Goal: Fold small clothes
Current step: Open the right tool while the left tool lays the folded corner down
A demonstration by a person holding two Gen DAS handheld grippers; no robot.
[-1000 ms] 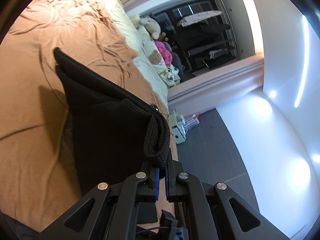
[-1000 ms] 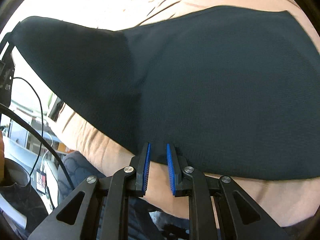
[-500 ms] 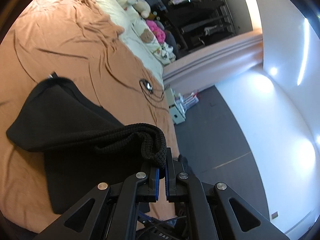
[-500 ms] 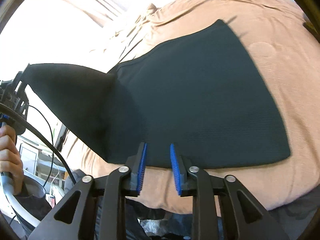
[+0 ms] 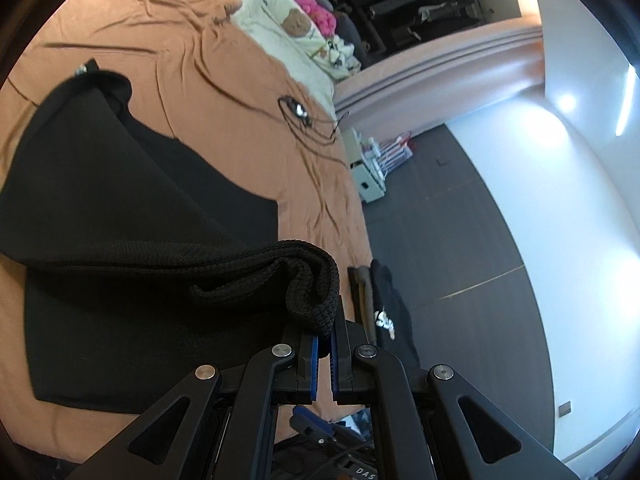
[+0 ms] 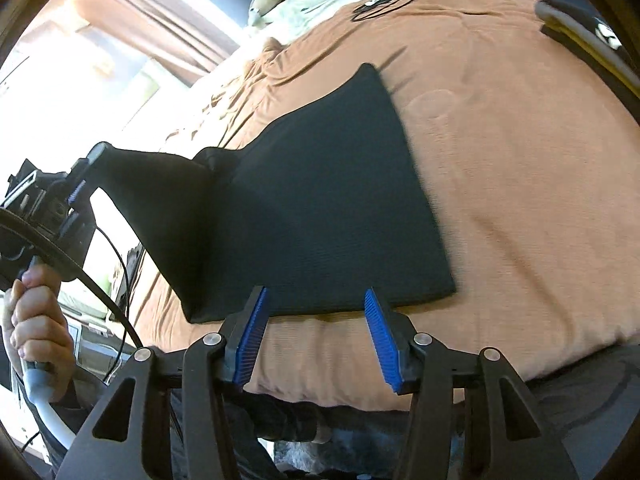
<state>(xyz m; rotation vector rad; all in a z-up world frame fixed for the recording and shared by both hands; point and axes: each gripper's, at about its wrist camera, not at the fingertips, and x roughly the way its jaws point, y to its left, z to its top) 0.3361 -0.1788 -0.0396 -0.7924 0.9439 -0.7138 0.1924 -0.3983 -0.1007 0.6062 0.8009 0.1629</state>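
A black knit garment (image 5: 132, 216) lies partly folded on the tan bedspread (image 5: 224, 92). My left gripper (image 5: 325, 338) is shut on its bunched ribbed edge (image 5: 310, 292) and holds that corner lifted over the rest. In the right wrist view the garment (image 6: 328, 216) lies flat, with its left corner raised toward the left gripper (image 6: 82, 184). My right gripper (image 6: 316, 334) is open and empty, just short of the garment's near edge at the bed's front side.
A folded dark item with white print (image 5: 386, 312) lies at the bed's edge; it also shows in the right wrist view (image 6: 580, 20). A cable with a small device (image 5: 298, 114) lies on the bedspread. Pillows and plush toys (image 5: 304, 20) sit at the head.
My right gripper has opened, let go of the garment's near edge and drawn back. My left gripper has carried its held corner lower and across over the garment.
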